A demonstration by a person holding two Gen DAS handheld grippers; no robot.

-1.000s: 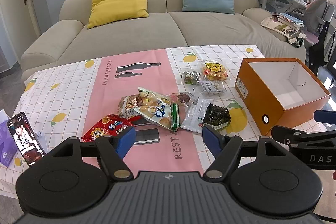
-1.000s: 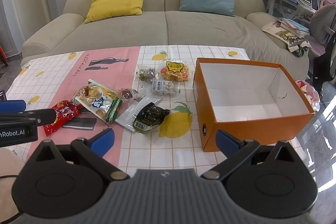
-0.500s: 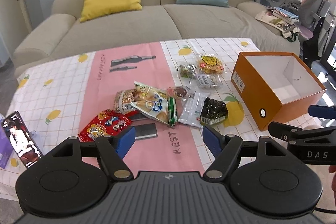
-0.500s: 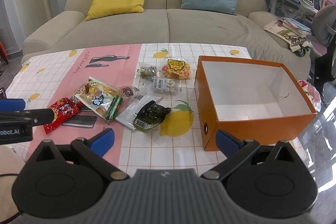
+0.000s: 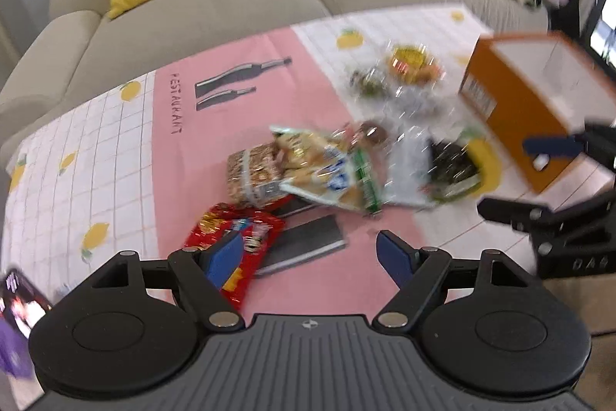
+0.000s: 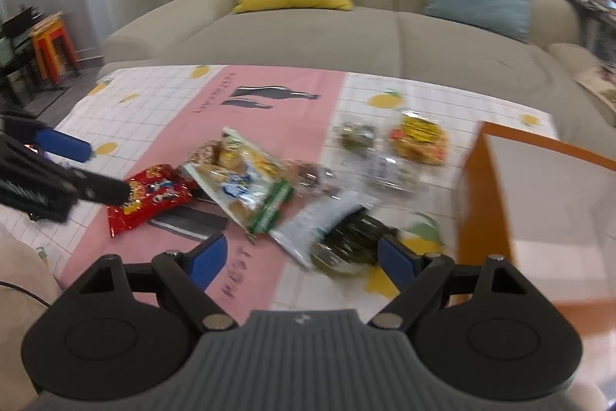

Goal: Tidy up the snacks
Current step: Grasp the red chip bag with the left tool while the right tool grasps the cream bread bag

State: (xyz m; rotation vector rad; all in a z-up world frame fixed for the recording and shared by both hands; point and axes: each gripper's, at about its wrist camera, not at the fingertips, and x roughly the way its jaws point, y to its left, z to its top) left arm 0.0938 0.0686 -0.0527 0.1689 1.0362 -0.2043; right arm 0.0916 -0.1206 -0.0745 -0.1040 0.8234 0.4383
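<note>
The table (image 6: 154, 95) wore a pink-and-checked cloth (image 5: 115, 141). On it lay a red packet (image 6: 150, 197), a cookie bag (image 6: 246, 180), a dark seaweed pack (image 6: 350, 241), small clear packets (image 6: 417, 137) and an orange box (image 6: 485, 203).

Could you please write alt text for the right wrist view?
The open right gripper hovers over a dark green snack packet among scattered snacks on a pink-and-white tablecloth. An empty orange box stands to the right; a sofa sits behind.
</note>
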